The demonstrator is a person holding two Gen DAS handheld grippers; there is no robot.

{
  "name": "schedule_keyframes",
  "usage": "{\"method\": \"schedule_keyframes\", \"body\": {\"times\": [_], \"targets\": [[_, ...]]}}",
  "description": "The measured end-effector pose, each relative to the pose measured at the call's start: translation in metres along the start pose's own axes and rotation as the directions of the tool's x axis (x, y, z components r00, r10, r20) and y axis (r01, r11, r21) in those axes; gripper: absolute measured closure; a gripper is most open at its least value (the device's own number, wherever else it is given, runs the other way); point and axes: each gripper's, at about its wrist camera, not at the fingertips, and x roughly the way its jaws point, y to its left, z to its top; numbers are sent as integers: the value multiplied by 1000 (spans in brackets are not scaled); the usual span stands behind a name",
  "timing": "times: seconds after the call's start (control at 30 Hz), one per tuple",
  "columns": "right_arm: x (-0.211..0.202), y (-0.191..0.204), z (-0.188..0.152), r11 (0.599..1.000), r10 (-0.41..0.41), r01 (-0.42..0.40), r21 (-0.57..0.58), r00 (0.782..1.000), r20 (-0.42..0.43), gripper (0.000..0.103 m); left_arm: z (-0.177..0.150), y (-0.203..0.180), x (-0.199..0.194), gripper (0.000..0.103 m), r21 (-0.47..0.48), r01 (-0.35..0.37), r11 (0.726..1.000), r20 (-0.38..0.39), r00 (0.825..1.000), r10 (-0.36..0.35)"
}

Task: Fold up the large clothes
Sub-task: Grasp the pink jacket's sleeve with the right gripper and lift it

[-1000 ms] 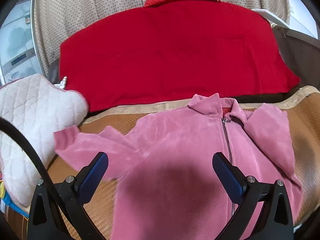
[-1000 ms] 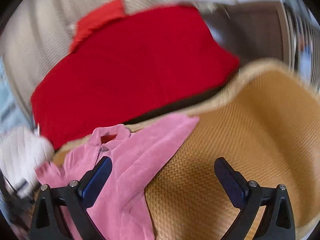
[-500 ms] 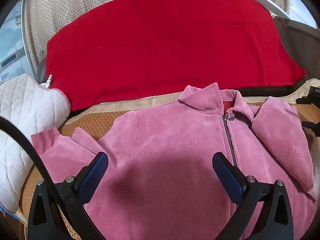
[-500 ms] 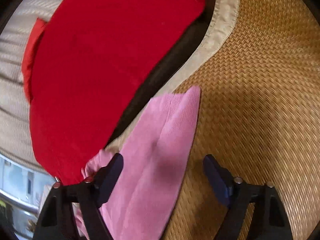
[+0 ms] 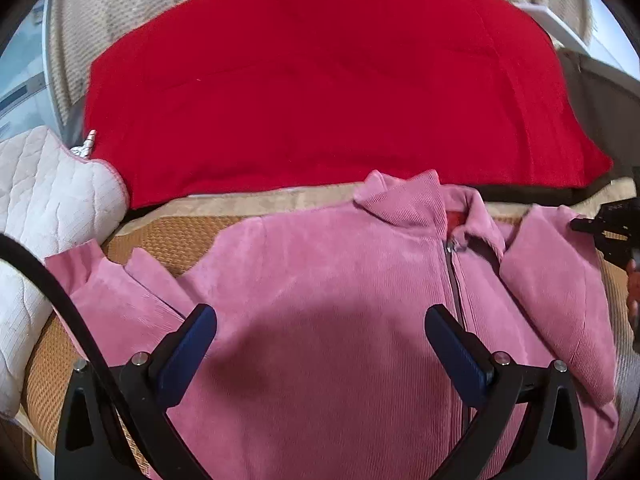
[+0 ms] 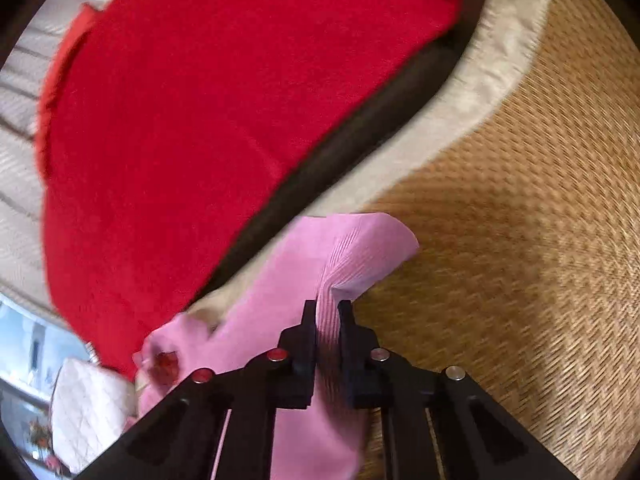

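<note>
Left gripper [image 5: 320, 344] is hovering, jaws apart, over the pink jacket's [image 5: 340, 280] chest on the woven mat [image 5: 180, 236]; right gripper [image 6: 328, 312], having just closed, is clamping the sleeve [image 6: 352, 248] cuff at frame right, nearest for folding inward.

Woven straw mat [image 5: 180, 236], red blanket [image 5: 320, 88], quilted white cushion [image 5: 48, 200], beige upholstery [image 5: 100, 12]

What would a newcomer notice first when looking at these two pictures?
First, the big red blanket filling the upper half of both views, on the beige sofa. Below it a pink zip jacket lies spread front-up on the woven mat. The right tool has just closed and pinches the jacket's sleeve cuff, while the left tool hangs open over the jacket's body.
</note>
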Motion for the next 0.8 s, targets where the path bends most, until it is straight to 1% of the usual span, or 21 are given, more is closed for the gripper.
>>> {"method": "schedule_keyframes", "body": {"times": [0.07, 0.1, 0.17, 0.27, 0.3, 0.37, 0.4, 0.43, 0.5, 0.57, 0.6, 0.63, 0.7, 0.73, 0.77, 0.8], "targets": [[-11, 20, -3, 998, 60, -59, -36, 998, 17, 94, 3, 7, -6, 0, -16, -18, 1000, 24, 1000, 19], [-19, 35, -6, 992, 108, -106, -65, 994, 27, 94, 4, 10, -8, 0, -21, -24, 999, 33, 999, 25], [-32, 56, -12, 981, 165, -160, -108, 986, 33, 94, 6, 17, -14, 0, -34, -41, 999, 53, 998, 43], [-51, 92, -29, 955, 245, -238, -178, 969, 18, 94, 7, 30, -23, 0, -58, -60, 997, 77, 995, 64], [-55, 107, -39, 942, 276, -270, -201, 961, 3, 94, 7, 36, -27, 0, -68, -67, 995, 85, 994, 73], [-58, 127, -53, 926, 306, -302, -227, 952, -18, 94, 7, 50, -36, 0, -94, -79, 992, 101, 991, 89], [-59, 141, -65, 912, 330, -330, -245, 943, -43, 94, 7, 57, -41, 0, -109, -84, 991, 109, 989, 96], [-46, 151, -76, 903, 342, -347, -253, 938, -64, 94, 6, 63, -45, 0, -119, -89, 989, 113, 988, 102], [-37, 172, -97, 882, 374, -391, -264, 920, -115, 94, 5, 80, -52, 0, -145, -97, 985, 118, 986, 114], [-20, 190, -117, 867, 380, -415, -276, 909, -171, 94, 2, 95, -57, 0, -167, -119, 979, 105, 985, 138], [-11, 199, -132, 856, 389, -440, -271, 894, -223, 91, 0, 103, -59, 0, -177, -118, 977, 102, 985, 137], [-5, 206, -141, 853, 391, -452, -260, 885, -254, 90, -3, 111, -59, 0, -184, -109, 977, 96, 987, 129], [7, 220, -159, 851, 371, -455, -261, 874, -316, 87, -7, 122, -59, 0, -200, -87, 976, 77, 991, 105], [11, 225, -165, 848, 362, -460, -263, 865, -346, 79, -10, 127, -58, 0, -208, -60, 976, 63, 995, 75], [13, 227, -170, 844, 359, -468, -261, 856, -372, 67, -13, 131, -55, 0, -218, -24, 976, 45, 998, 34], [9, 227, -177, 836, 367, -485, -256, 842, -395, 62, -14, 134, -52, 0, -236, 22, 972, 23, 1000, -17]]}}
